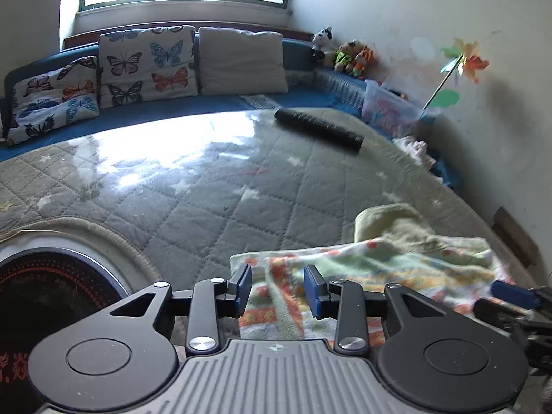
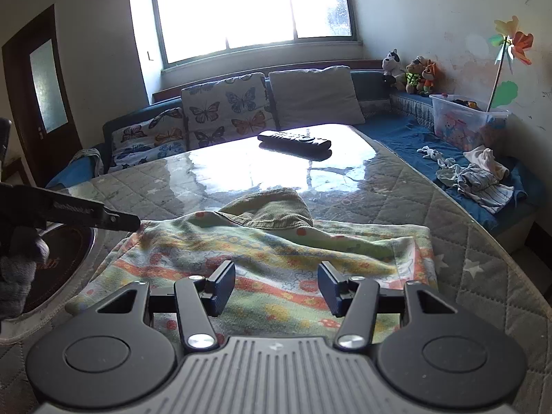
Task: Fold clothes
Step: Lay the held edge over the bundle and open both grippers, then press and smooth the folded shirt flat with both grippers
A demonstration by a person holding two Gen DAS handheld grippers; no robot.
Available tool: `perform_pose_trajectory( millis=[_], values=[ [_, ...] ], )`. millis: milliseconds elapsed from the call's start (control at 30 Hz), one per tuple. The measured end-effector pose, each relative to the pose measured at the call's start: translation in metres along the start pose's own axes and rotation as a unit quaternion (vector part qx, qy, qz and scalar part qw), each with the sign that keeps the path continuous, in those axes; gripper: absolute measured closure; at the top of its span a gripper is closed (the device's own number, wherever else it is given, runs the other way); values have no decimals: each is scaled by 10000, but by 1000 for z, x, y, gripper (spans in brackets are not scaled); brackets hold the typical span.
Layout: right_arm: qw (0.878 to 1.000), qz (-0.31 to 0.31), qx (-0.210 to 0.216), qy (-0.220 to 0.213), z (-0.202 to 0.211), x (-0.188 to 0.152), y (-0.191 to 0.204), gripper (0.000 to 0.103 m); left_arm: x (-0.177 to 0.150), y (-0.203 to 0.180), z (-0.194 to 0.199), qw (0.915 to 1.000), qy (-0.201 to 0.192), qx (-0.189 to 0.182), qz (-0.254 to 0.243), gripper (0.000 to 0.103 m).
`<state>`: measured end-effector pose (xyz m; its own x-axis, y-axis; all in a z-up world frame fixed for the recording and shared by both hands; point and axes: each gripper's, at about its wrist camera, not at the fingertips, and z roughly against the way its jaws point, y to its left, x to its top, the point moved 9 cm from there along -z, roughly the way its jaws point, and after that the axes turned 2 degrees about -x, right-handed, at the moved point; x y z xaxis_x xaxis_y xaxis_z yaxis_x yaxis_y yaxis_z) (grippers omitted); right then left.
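Observation:
A floral garment (image 1: 379,269) (image 2: 276,255) in green, orange and white lies flat on the quilted table top (image 1: 214,214) (image 2: 462,241). An olive corduroy piece (image 1: 390,220) (image 2: 272,207) sticks out from under its far edge. My left gripper (image 1: 277,289) hovers open over the garment's left part, and the cloth shows through the gap, untouched by the pads. My right gripper (image 2: 276,288) stands open over the near edge, nothing pinched. In the right wrist view the left gripper (image 2: 136,222) reaches the garment's left corner. In the left wrist view a blue fingertip (image 1: 514,293) of the right gripper shows.
A black remote (image 1: 317,127) (image 2: 293,139) lies at the table's far side. A round dark cooktop (image 1: 51,283) (image 2: 65,269) sits at the left. Beyond are a blue sofa (image 2: 396,127) with butterfly cushions (image 1: 145,62), a plastic box (image 2: 462,120) and loose clothes (image 2: 476,176).

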<state>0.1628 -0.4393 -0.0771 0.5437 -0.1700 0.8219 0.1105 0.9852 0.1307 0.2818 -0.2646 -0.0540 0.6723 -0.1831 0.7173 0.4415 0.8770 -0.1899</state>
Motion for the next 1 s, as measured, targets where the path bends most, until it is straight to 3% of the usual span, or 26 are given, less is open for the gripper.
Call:
perform_pose_trajectory(
  millis=[67, 100, 200, 367, 633, 767, 867, 1000],
  values=[
    [10000, -38, -36, -6, 5, -3, -3, 45, -4, 0, -6, 9999, 104, -16, 3, 76],
    [10000, -44, -60, -1, 6, -4, -5, 44, -6, -1, -8, 9999, 149, 0, -38, 86],
    [9997, -141, -165, 83, 6, -8, -15, 44, -10, 1, -12, 9995, 149, 176, -212, 91],
    [9987, -267, -436, 63, 5, -2, -38, 44, -15, 2, -12, 9995, 129, 198, -223, 96],
    [9988, -356, -295, 140, -31, 22, -47, 44, -15, 4, -12, 9993, 74, 321, -199, 99],
    [9961, -526, -674, 229, -43, 18, -73, 47, -14, 9, -12, 9990, 68, 398, -194, 103],
    [9943, -742, -726, 224, -42, 17, -85, 53, -15, 8, -11, 9993, 128, 329, -95, 103],
    [9944, -613, -857, 66, -33, 26, -81, 53, -14, 10, -9, 9992, 108, 373, -92, 102]
  ],
)
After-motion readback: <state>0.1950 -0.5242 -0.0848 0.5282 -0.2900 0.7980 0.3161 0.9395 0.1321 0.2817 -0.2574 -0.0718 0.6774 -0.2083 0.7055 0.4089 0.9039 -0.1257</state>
